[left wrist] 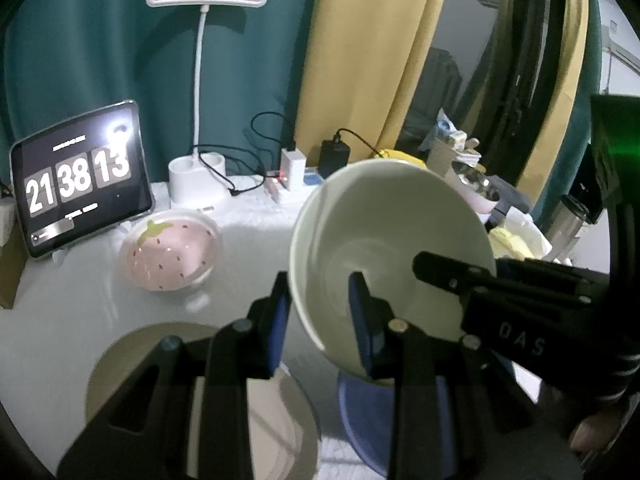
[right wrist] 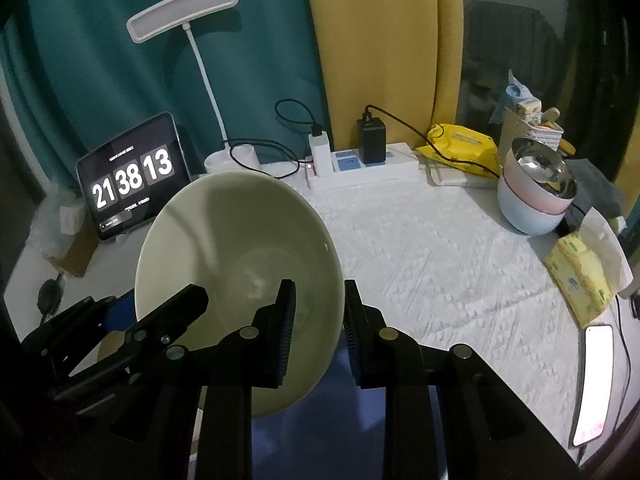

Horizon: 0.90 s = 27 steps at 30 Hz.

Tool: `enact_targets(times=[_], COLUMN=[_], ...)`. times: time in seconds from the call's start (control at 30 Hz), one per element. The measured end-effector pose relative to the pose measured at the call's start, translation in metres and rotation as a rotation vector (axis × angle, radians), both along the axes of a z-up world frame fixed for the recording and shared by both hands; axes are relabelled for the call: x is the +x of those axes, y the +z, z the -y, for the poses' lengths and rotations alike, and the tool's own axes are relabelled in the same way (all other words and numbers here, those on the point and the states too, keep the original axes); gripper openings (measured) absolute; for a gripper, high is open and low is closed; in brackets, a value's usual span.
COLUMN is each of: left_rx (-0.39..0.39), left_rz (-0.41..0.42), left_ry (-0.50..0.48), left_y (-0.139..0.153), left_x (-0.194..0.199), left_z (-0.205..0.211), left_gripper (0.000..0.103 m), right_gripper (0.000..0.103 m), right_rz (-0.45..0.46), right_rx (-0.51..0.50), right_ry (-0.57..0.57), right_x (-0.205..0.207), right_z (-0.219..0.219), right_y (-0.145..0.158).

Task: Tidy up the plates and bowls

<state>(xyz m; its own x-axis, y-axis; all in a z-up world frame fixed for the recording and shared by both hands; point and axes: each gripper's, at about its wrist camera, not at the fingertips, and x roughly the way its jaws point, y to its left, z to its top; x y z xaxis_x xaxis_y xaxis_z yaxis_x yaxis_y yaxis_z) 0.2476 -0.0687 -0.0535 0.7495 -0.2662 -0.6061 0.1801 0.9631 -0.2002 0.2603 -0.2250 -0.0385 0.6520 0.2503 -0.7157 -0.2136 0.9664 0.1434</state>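
Note:
A pale green bowl (left wrist: 394,248) is held tilted above the table, its opening facing both cameras. My left gripper (left wrist: 320,316) straddles its left rim, one finger inside and one outside. My right gripper (right wrist: 318,320) straddles its right rim the same way; the bowl also shows in the right wrist view (right wrist: 240,264). A blue bowl (left wrist: 360,412) sits on the table under it. A tan plate (left wrist: 120,364) lies at the front left. A pink strawberry bowl (left wrist: 172,252) sits behind it. Stacked bowls with a steel one on top (right wrist: 536,196) stand at the far right.
A tablet clock (left wrist: 80,184), a white desk lamp (left wrist: 200,176) and a power strip with chargers (right wrist: 360,164) line the back. A yellow wipes pack (right wrist: 460,144), tissue packs (right wrist: 580,280) and a lit phone (right wrist: 596,380) lie at the right.

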Motion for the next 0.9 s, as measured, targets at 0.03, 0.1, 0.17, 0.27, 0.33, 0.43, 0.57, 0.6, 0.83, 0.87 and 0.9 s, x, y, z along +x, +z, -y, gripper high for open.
enact_targets(times=[0.03, 0.1, 0.17, 0.27, 0.33, 0.43, 0.57, 0.6, 0.83, 0.87, 0.9], left_rx=[0.001, 0.004, 0.008, 0.013, 0.019, 0.026, 0.033, 0.034, 0.052, 0.054, 0.056], left_rz=[0.000, 0.000, -0.002, -0.005, -0.007, -0.017, -0.031, -0.034, -0.067, -0.073, -0.079], left_ry=[-0.003, -0.009, -0.017, -0.030, -0.040, -0.051, -0.064, -0.066, -0.085, -0.086, -0.087], left_y=[0.000, 0.000, 0.000, -0.001, -0.002, -0.005, -0.009, -0.011, -0.024, -0.027, -0.029], left_x=[-0.002, -0.006, -0.011, -0.017, -0.021, -0.025, -0.029, -0.030, -0.034, -0.034, -0.035], left_z=[0.001, 0.005, 0.008, 0.014, 0.018, 0.024, 0.032, 0.034, 0.047, 0.049, 0.051], left_gripper=[0.030, 0.030, 0.030, 0.030, 0.030, 0.030, 0.030, 0.030, 0.030, 0.030, 0.030], right_gripper=[0.025, 0.025, 0.025, 0.025, 0.025, 0.025, 0.025, 0.025, 0.025, 0.025, 0.025], right_rz=[0.000, 0.001, 0.000, -0.003, -0.003, -0.006, -0.020, -0.023, -0.056, -0.061, -0.066], right_rx=[0.001, 0.003, 0.005, 0.004, 0.005, 0.006, 0.011, 0.012, 0.019, 0.020, 0.021], right_ry=[-0.002, -0.006, -0.013, -0.020, -0.023, -0.033, -0.042, -0.044, -0.060, -0.062, -0.063], right_x=[-0.002, -0.007, -0.013, -0.019, -0.024, -0.028, -0.034, -0.035, -0.042, -0.043, -0.044], right_z=[0.001, 0.003, 0.007, 0.013, 0.016, 0.022, 0.031, 0.033, 0.045, 0.046, 0.047], right_y=[0.000, 0.000, 0.000, -0.001, -0.001, -0.004, -0.011, -0.012, -0.027, -0.030, -0.032])
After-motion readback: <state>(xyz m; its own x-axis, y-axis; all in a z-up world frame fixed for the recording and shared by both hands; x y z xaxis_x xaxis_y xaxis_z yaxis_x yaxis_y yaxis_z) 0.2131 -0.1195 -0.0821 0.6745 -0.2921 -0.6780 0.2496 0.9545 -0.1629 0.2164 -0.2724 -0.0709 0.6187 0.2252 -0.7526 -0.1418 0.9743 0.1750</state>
